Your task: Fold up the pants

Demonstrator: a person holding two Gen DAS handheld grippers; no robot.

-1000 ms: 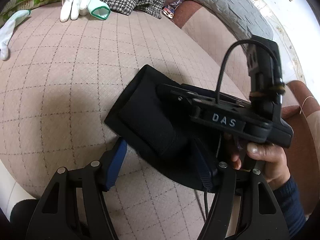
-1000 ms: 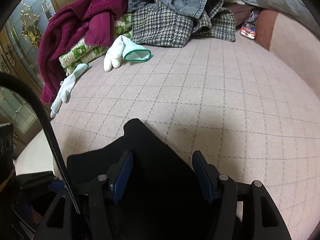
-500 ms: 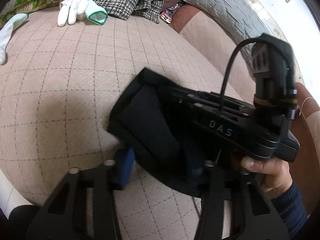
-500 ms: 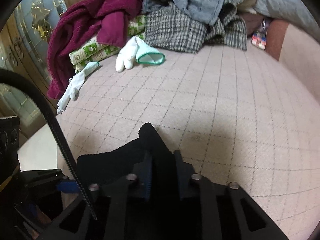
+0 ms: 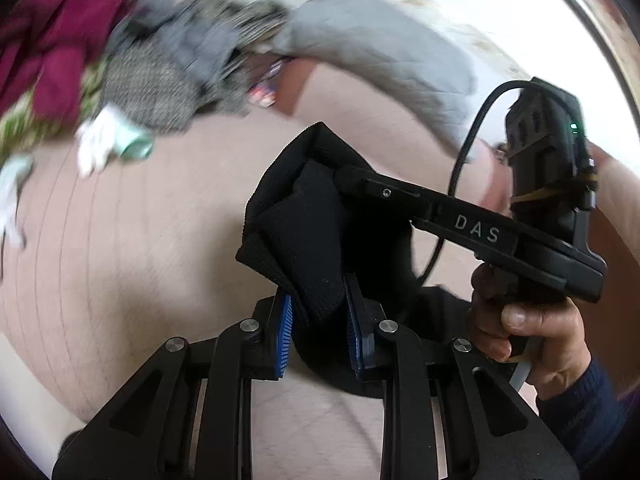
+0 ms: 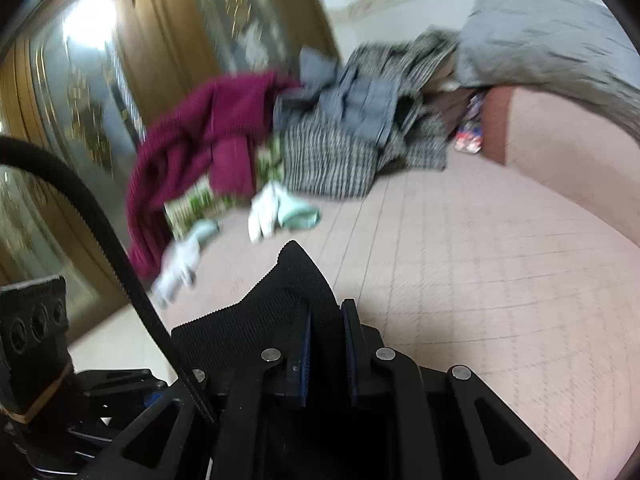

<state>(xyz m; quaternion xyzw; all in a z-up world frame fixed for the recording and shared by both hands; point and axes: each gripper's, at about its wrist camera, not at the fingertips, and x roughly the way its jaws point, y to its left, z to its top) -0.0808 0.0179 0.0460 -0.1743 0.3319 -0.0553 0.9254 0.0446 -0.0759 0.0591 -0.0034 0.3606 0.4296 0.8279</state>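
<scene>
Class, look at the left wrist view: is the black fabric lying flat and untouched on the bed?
No: the black fabric hangs bunched between the left gripper pads, while the right gripper grips its upper edge.

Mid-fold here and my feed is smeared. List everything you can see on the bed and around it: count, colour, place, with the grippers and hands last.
black pants: one, black, bunched, lifted between both grippers
bedspread: one, pink-beige with a grid, under everything
maroon garment: one, far side, on the clothes pile
checked garment: one, black and white, in the pile
grey-blue garment: one, on top of the pile
green-print fabric: one, under the maroon garment
white gloves: two, green cuffs, in front of the pile
grey quilt: one, far right
small colourful item: one, too blurred to name
left gripper: black, blue pads, closing on the pants
right gripper: black, closing on the pants
right hand: one, dark blue sleeve, holding the right gripper's handle
</scene>
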